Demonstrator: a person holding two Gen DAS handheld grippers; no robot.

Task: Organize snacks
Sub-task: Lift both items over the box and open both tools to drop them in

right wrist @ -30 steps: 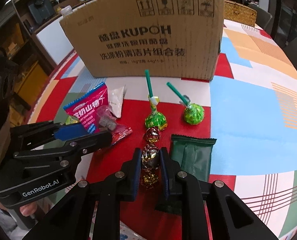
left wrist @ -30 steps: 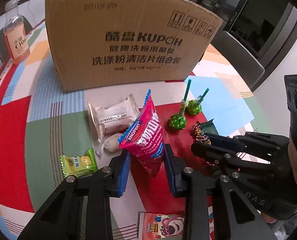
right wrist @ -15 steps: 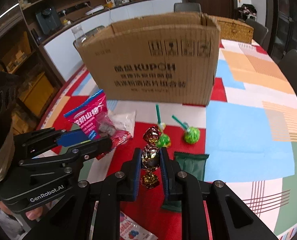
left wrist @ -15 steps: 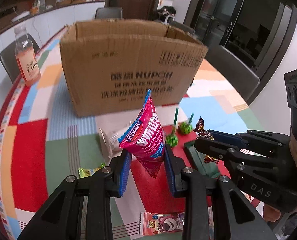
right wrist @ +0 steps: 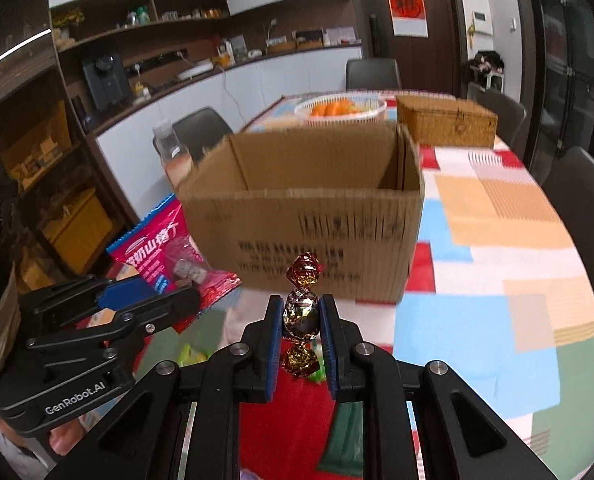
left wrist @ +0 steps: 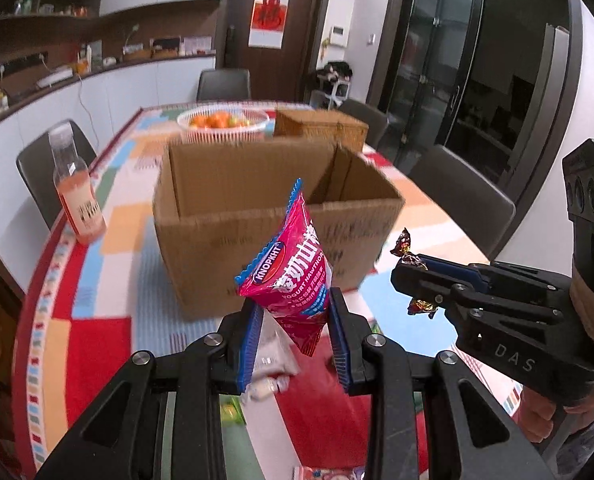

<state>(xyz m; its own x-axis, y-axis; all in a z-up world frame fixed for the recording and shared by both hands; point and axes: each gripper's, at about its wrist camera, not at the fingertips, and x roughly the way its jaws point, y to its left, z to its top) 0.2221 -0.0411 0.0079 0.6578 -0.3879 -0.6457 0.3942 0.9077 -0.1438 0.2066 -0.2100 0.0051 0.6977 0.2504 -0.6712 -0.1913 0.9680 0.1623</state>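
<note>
While aloft before open brown cardboard box (left wrist: pixel 277 216):
Left gripper (left wrist: pixel 295 334): clamped on light, crinkly pink foil snack pouch (left wrist: pixel 293 276), lower corner.
Right gripper (right wrist: pixel 300 334): pinching small, firm foil-wrapped candy (right wrist: pixel 301 312), mid-body.

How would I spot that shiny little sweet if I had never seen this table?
Find the open cardboard box on the patchwork tablecloth. In front of it the right hand-held gripper pinches a foil candy above the table. Unlike the flat pink packet beside it, it is small, round, foil-wrapped, with red-gold twisted ends.
</note>
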